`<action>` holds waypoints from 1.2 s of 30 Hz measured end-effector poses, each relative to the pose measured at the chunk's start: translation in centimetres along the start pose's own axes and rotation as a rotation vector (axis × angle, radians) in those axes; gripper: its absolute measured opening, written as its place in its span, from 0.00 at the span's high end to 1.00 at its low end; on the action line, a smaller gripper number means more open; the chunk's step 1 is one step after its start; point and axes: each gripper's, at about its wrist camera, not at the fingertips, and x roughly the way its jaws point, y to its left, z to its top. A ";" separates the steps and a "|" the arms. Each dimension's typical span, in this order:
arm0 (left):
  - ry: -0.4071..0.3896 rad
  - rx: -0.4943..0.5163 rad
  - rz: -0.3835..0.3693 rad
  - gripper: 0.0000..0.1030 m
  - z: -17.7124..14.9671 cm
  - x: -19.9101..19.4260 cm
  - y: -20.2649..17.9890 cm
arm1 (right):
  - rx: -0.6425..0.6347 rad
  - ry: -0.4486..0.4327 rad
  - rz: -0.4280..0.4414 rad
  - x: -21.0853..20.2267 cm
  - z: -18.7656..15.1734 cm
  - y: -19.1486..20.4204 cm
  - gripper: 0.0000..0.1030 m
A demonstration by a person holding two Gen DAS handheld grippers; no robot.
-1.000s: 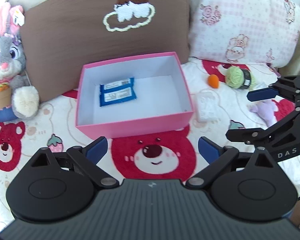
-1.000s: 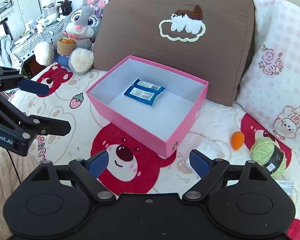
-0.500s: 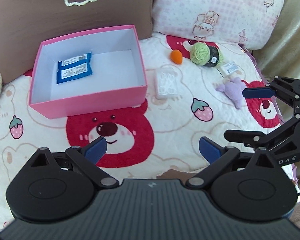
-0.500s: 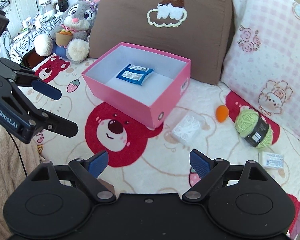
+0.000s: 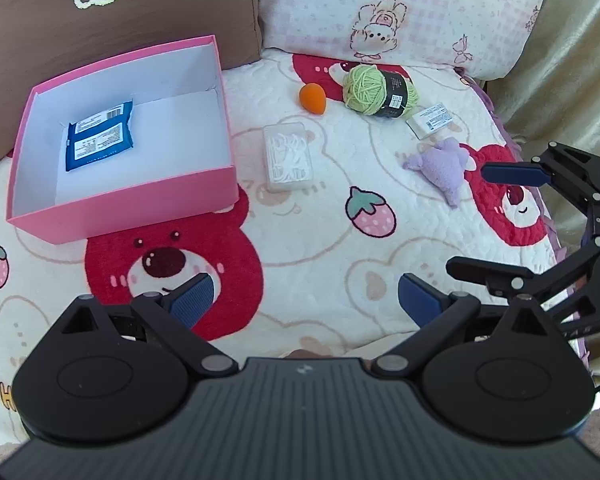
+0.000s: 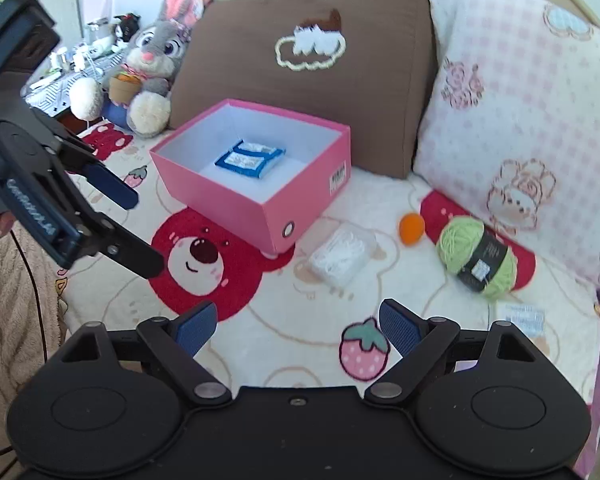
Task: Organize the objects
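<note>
Pink box holds blue packet; left claw, right claw both apart, empty.

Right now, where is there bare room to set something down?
Inside the pink box, the floor right of the blue packets is bare. The blanket between the box and the grippers is open too. It is crowded by the yarn, orange egg and purple toy.
</note>
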 end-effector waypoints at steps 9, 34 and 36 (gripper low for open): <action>0.004 -0.068 -0.067 0.03 1.5 4.0 -0.3 | -0.207 -0.146 -0.066 1.1 -1.3 -0.2 0.12; -0.094 -0.291 -0.034 0.15 4.1 14.8 0.3 | -0.415 -0.003 -0.044 12.7 -1.9 -4.0 0.12; -0.122 -0.331 -0.028 0.24 4.0 15.7 0.3 | -0.431 0.007 -0.045 13.7 -1.9 -4.0 0.12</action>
